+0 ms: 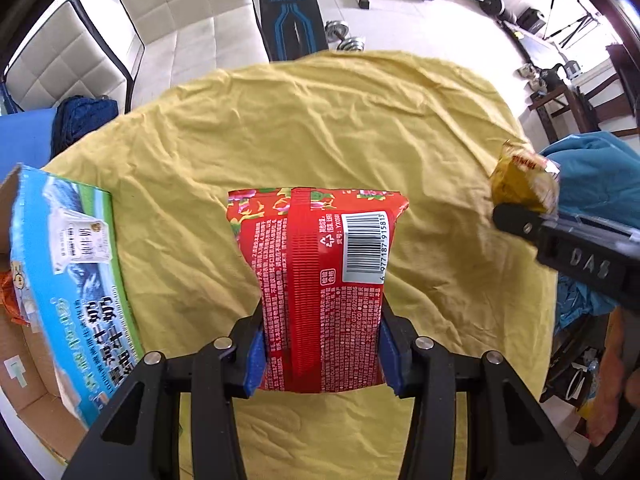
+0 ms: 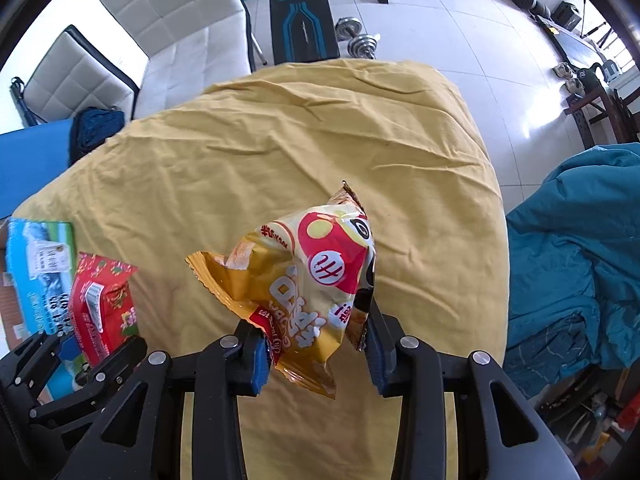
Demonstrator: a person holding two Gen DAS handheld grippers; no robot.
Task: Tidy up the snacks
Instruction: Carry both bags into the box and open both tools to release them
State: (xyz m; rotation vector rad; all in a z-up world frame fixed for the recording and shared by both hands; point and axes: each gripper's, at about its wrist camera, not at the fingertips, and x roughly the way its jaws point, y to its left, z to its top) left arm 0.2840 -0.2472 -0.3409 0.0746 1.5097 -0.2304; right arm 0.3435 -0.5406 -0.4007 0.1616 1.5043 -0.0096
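My left gripper (image 1: 322,354) is shut on a red snack bag (image 1: 320,280), barcode side up, held above the yellow cloth (image 1: 320,120). My right gripper (image 2: 314,354) is shut on a yellow and red snack bag (image 2: 304,288), crumpled and lifted off the cloth. The left wrist view shows the yellow snack bag (image 1: 520,180) at the far right, with the right gripper's black finger (image 1: 520,224) under it. In the right wrist view the red snack bag (image 2: 102,300) and the left gripper's black frame (image 2: 72,364) sit at the lower left.
An open cardboard box with a blue and green printed flap (image 1: 76,280) stands at the table's left edge. A teal cloth heap (image 2: 568,260) lies to the right. White chairs (image 1: 180,12), a weight bench (image 1: 288,12) and dumbbells (image 1: 346,38) stand beyond the table.
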